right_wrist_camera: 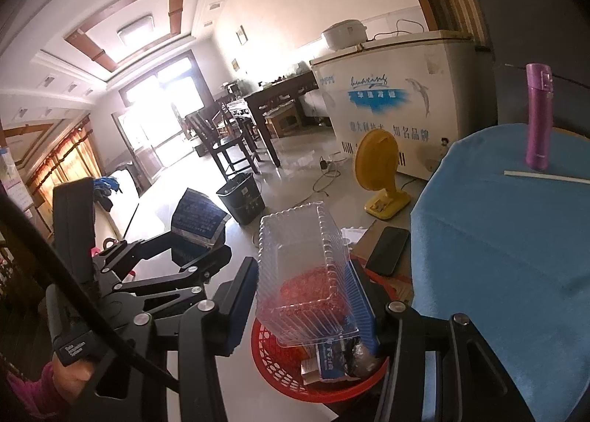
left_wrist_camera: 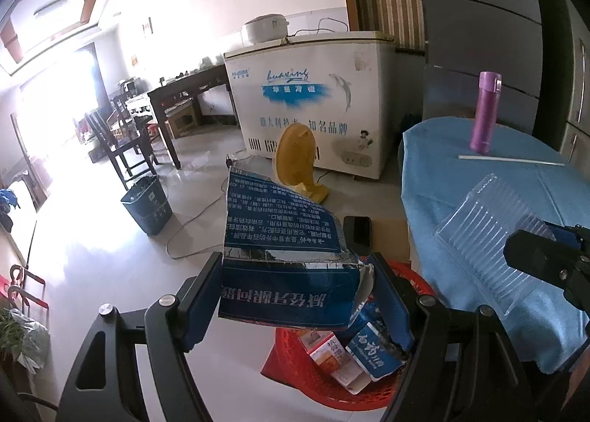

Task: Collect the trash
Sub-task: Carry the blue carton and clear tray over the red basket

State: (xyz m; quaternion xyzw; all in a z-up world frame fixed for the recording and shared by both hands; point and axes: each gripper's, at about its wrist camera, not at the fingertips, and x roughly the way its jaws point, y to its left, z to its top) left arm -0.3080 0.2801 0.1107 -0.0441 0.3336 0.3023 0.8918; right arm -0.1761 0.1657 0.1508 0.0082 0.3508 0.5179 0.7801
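Note:
My left gripper [left_wrist_camera: 295, 296] is shut on a crumpled blue toothpaste box [left_wrist_camera: 284, 256] and holds it above a red mesh basket [left_wrist_camera: 295, 381] on the floor. The basket holds small cartons [left_wrist_camera: 365, 352]. My right gripper [right_wrist_camera: 306, 296] is shut on a clear plastic clamshell container [right_wrist_camera: 302, 267], also above the red basket [right_wrist_camera: 273, 370]. The container also shows in the left wrist view [left_wrist_camera: 486, 237], and the blue box in the right wrist view [right_wrist_camera: 197, 215].
A round table with a blue cloth [left_wrist_camera: 479, 171] stands right of the basket, with a purple bottle [left_wrist_camera: 485, 112] and a white straw [left_wrist_camera: 512, 160]. A black phone [right_wrist_camera: 387, 245] lies on cardboard. A yellow fan [left_wrist_camera: 298, 160], a dark bin [left_wrist_camera: 147, 204] and a white freezer [left_wrist_camera: 313, 97] stand beyond.

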